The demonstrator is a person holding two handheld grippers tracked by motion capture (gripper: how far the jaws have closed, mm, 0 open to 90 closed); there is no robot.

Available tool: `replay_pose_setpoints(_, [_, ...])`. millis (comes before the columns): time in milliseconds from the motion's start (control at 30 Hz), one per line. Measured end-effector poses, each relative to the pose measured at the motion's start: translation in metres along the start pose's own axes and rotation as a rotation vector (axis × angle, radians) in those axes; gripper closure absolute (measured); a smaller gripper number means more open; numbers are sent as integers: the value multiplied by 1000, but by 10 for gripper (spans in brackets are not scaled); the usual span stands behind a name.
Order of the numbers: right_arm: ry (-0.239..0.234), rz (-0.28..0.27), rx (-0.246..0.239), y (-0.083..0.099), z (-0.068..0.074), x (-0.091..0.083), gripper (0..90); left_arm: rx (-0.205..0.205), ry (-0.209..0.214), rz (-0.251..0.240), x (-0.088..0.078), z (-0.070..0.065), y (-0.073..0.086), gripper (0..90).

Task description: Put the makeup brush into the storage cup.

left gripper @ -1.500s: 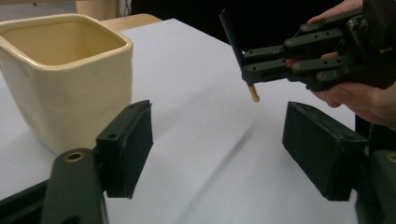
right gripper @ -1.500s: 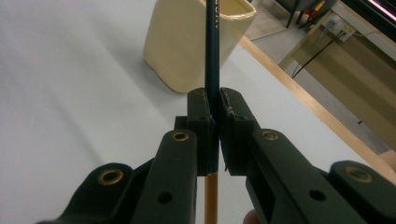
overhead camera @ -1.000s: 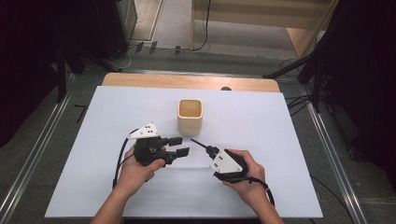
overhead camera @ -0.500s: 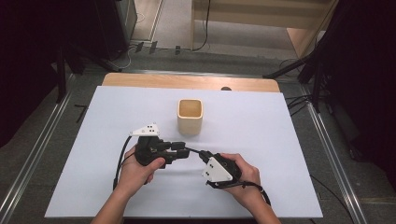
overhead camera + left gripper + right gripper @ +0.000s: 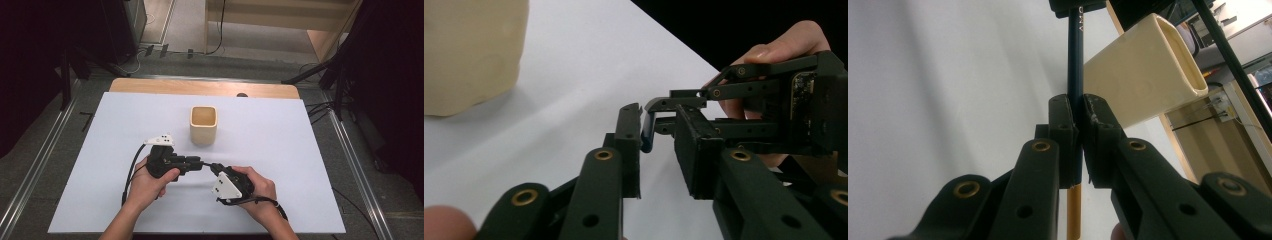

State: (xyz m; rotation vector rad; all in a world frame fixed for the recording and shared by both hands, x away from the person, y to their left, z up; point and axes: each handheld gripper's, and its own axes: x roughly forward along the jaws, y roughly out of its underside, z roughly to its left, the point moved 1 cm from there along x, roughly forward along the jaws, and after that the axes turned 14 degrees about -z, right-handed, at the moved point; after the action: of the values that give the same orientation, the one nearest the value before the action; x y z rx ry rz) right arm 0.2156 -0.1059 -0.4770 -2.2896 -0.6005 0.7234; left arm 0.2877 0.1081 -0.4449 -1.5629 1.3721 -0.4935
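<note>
Both grippers meet tip to tip over the table (image 5: 280,135) in the high view, left gripper (image 5: 196,162) and right gripper (image 5: 214,167) just in front of the cup (image 5: 203,125).

From the left gripper view, its jaws stand apart around the dark pencil (image 5: 647,131) end, not yet pinching.

From the right gripper view, the right gripper (image 5: 1079,125) is clamped on the pencil (image 5: 1075,65), which runs toward the cup (image 5: 1143,70).

Releasing the right before the left closes would probably drop the pencil; an off-centre pinch could tilt it.
</note>
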Motion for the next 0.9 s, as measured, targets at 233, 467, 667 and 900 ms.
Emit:
replay_pose_setpoints(233, [-3,-10,-15,1,1,1,849,7,-10,10,0,1,1,862])
replay_pose_setpoints(467, [20,-35,84,3,-2,3,664,26,-14,-13,-2,0,0,864])
replay_pose_setpoints(667, [23,-96,278,6,-10,0,497,58,-45,-48,-5,-1,-1,864])
replay_pose_setpoints(900, [46,-142,509,5,-17,-7,358,81,-81,-114,-11,-1,-3,864])
